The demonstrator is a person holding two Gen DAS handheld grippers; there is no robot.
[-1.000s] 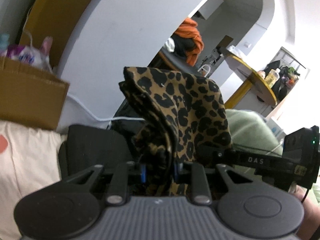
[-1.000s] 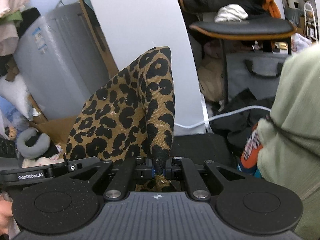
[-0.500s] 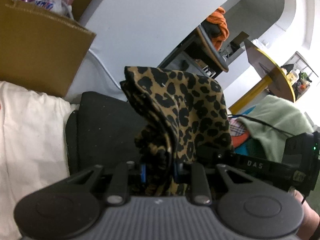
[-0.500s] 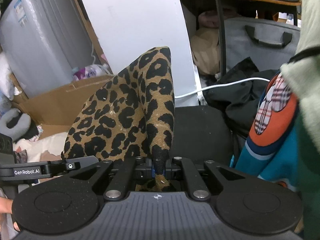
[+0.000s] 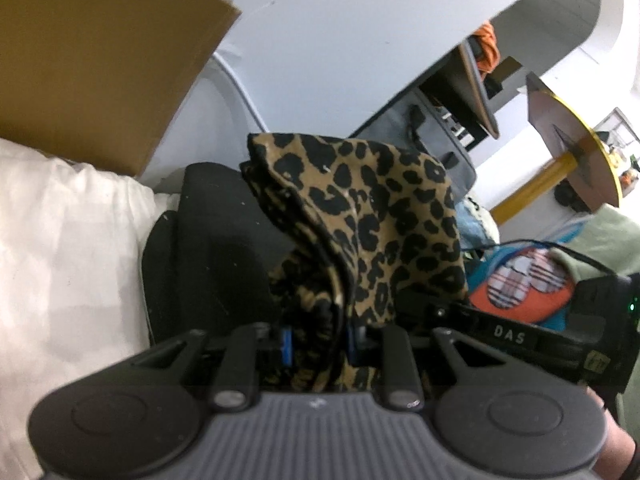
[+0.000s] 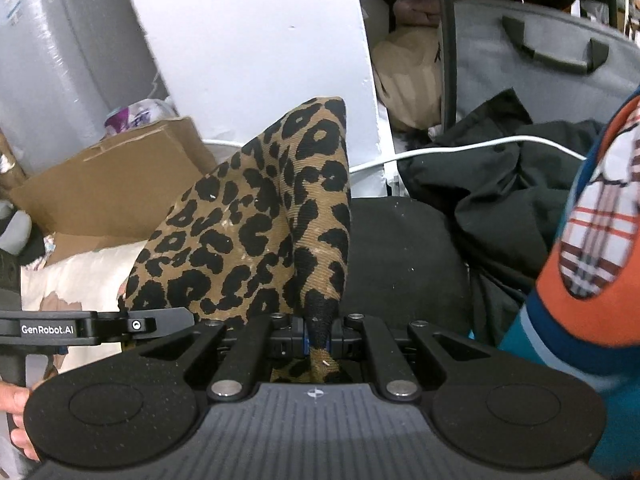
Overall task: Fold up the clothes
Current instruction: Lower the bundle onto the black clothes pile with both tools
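Left gripper (image 5: 318,344) pinched tight on a bunched corner of the leopard-print garment (image 5: 372,224); right gripper (image 6: 318,336) clamped on another edge of it. Held level, side by side, cloth standing up between both above a black cushion (image 6: 400,256). Fingers of a hand (image 6: 16,420) wrapped round the left handle.

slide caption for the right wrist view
Right gripper shut on leopard-print cloth above a black cushion.
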